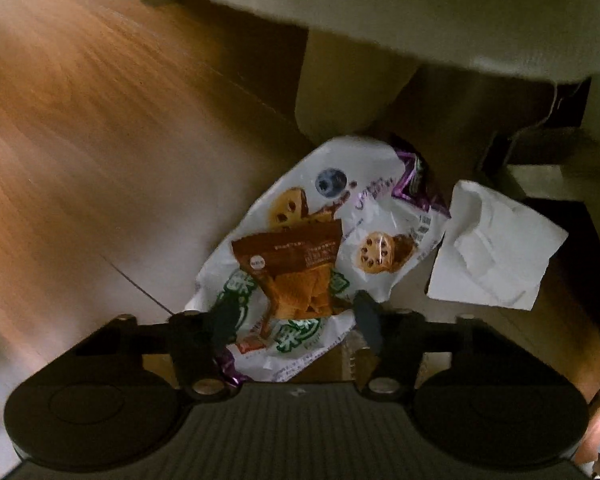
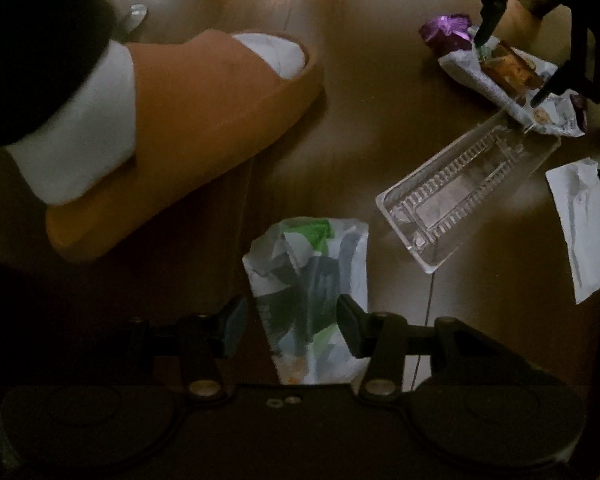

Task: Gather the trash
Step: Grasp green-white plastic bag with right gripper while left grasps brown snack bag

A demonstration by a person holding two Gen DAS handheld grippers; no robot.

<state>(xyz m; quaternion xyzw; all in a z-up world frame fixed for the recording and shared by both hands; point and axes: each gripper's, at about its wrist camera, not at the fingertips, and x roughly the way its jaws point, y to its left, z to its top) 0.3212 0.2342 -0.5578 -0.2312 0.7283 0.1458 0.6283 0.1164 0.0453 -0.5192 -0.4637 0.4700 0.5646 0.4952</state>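
While low over wrappers (image 1: 328,236), jaws spread.

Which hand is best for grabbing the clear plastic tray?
Probably the right gripper: the clear plastic tray lies just ahead of it, though its open jaws straddle a white-green wrapper. The left gripper is over the snack bags.

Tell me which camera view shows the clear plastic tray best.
The right wrist view: the clear plastic tray lies there almost whole on the floor, ridges visible, one end under the snack bag. The left wrist view shows only a small clear piece below that bag.
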